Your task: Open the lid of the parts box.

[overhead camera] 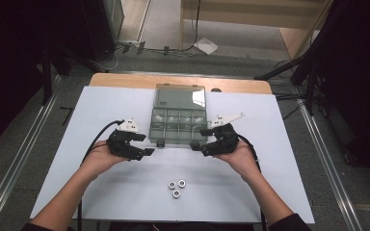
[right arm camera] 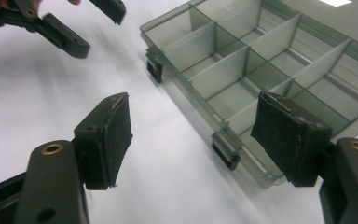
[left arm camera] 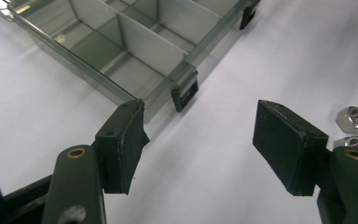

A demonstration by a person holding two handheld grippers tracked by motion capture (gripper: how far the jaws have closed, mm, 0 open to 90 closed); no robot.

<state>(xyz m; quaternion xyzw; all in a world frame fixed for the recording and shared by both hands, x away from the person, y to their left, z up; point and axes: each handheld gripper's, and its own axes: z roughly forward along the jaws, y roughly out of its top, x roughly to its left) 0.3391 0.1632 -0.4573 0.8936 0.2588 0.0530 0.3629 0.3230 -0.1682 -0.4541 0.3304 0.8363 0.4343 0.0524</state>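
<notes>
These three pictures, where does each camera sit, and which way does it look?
High view: above the person's side, looking forward and down on the table; both forearms, left gripper and right gripper show.
Left gripper view: rides the left gripper, facing the compartment box and nuts; its open jaws show.
Right gripper view: rides the right gripper, facing the box's near edge; its open jaws show.
Shared: all three show the box.
</notes>
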